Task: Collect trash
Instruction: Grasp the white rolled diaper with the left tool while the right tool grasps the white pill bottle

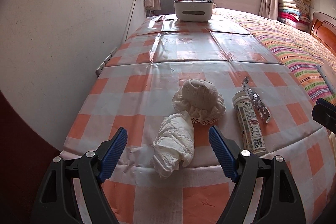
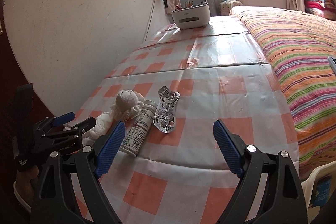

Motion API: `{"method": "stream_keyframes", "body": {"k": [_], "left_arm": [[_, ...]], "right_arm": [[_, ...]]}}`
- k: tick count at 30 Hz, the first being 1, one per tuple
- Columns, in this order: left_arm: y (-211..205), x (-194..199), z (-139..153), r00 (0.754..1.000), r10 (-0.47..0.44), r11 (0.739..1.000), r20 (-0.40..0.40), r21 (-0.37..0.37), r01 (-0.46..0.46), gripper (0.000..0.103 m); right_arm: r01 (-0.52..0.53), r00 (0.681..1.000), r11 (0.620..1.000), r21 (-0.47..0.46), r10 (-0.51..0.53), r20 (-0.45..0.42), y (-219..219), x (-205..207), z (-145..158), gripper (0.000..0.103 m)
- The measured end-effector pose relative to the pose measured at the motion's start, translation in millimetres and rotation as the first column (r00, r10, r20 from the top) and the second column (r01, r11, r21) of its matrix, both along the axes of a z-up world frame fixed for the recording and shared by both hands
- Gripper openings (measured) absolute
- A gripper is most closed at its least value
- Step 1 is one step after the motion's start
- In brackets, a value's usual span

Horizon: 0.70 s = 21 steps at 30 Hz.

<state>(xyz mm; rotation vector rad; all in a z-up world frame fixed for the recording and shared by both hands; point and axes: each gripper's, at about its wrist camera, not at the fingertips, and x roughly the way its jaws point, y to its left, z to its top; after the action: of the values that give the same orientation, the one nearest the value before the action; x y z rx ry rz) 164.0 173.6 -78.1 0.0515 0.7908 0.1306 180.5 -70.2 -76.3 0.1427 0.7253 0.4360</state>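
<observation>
Both the left gripper and the right gripper hang with jaws apart, holding nothing, over crumpled tissue, a bottle and a foil wrapper on the checked tablecloth.

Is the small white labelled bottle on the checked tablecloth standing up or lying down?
Lying down: the small white labelled bottle rests lengthwise on the checked tablecloth.

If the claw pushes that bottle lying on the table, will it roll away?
Probably. The bottle is round and lies on its side on the smooth checked tablecloth, so a sideways nudge could roll it. It ends close to the table edge, so it might drop off. It looks like light plastic.
</observation>
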Motion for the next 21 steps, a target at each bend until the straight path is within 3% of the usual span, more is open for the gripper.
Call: {"method": "stream_keyframes", "body": {"k": [8, 15, 17, 19, 21], "left_arm": [[5, 16, -8, 1.000, -0.002, 1.000, -0.019, -0.017, 0.001, 0.077], [4, 27, -14, 0.999, -0.005, 0.999, -0.046, -0.033, 0.004, 0.078], [5, 29, -17, 0.998, 0.002, 0.999, -0.056, -0.045, -0.004, 0.077], [8, 32, -20, 0.998, 0.012, 0.998, -0.066, -0.055, -0.016, 0.077], [9, 33, -22, 0.997, 0.016, 0.998, -0.074, -0.060, -0.020, 0.077]], "right_arm": [[-0.049, 0.999, 0.996, -0.072, 0.047, -0.023, 32, 23, -12, 0.084], [-0.127, 0.992, 0.990, -0.067, 0.125, -0.034, 54, 20, -9, 0.083], [-0.165, 0.986, 0.982, -0.090, 0.163, -0.038, 65, 16, -10, 0.078], [-0.189, 0.981, 0.977, -0.098, 0.183, -0.066, 73, 17, -15, 0.065], [-0.197, 0.979, 0.973, -0.118, 0.189, -0.080, 78, 19, -20, 0.060]]}}
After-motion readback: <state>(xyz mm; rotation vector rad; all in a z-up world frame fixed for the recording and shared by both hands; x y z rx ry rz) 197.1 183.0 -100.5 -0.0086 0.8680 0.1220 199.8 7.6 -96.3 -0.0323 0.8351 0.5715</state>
